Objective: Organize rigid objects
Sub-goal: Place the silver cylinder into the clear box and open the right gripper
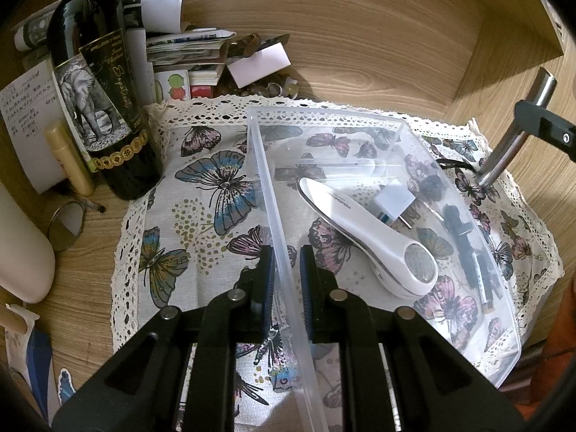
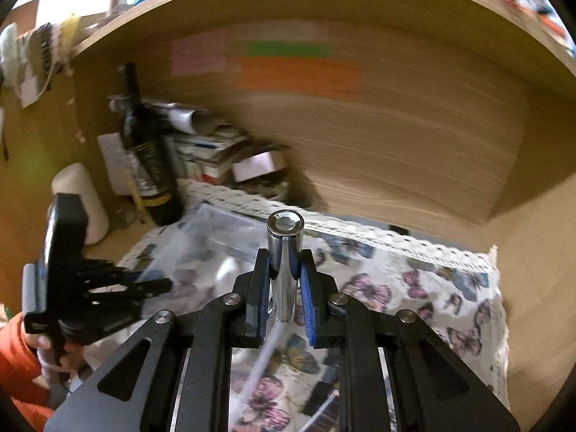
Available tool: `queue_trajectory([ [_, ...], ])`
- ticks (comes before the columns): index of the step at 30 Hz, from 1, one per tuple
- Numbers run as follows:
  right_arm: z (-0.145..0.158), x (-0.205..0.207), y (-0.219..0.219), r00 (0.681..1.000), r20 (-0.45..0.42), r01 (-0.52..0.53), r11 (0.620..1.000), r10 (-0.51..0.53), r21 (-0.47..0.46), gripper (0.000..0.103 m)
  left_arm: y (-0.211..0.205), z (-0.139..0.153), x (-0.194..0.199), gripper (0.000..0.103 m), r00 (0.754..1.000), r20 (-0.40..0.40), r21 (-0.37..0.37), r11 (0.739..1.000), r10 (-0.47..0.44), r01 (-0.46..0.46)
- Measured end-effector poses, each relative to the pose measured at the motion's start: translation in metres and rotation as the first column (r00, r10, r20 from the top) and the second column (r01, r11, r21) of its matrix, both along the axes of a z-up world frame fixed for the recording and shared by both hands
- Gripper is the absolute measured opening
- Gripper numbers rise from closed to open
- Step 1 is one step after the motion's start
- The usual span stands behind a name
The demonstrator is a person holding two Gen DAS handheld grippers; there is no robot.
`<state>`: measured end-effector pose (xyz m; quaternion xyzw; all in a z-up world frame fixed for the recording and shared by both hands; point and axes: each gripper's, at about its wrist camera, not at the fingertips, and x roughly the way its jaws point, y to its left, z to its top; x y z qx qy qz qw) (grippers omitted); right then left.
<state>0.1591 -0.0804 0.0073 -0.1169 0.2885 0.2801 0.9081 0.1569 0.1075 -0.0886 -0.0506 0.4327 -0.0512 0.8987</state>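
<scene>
A clear plastic bin (image 1: 396, 122) sits on a butterfly cloth (image 1: 201, 194). In it lie a white handheld device (image 1: 363, 230), a white plug adapter (image 1: 394, 203) and black pens (image 1: 464, 248). My left gripper (image 1: 286, 270) straddles the bin's left wall, its jaws a little apart and not pressing it. My right gripper (image 2: 284, 273) is shut on a shiny metal cylinder (image 2: 284, 252), held upright above the cloth; it also shows in the left wrist view (image 1: 514, 133) at the bin's far right corner.
A dark wine bottle (image 1: 97, 90) stands at the cloth's back left, with a gold tube (image 1: 70, 158), a small mirror (image 1: 66, 226), a white cylinder (image 1: 21, 248) and stacked papers (image 1: 187, 54) nearby. Wooden walls (image 2: 396, 144) enclose the back and right.
</scene>
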Motion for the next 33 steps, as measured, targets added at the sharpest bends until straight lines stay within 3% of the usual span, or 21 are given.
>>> queue_trajectory([
  [9, -0.023, -0.001, 0.041, 0.987, -0.086, -0.139, 0.988, 0.133, -0.062, 0.014, 0.0, 0.0, 0.0, 0.014, 1.0, 0.003, -0.003, 1.0, 0.0, 0.0],
  [16, -0.044, 0.002, 0.06, 0.971, -0.157, -0.2, 0.974, 0.181, -0.111, 0.014, 0.0, -0.001, -0.001, 0.014, 1.0, 0.006, -0.002, 1.0, -0.004, 0.004],
  [33, -0.079, 0.028, 0.092, 0.944, -0.267, -0.247, 0.95, 0.193, -0.189, 0.015, 0.0, -0.001, -0.002, 0.014, 1.0, 0.008, -0.003, 1.0, -0.004, 0.004],
])
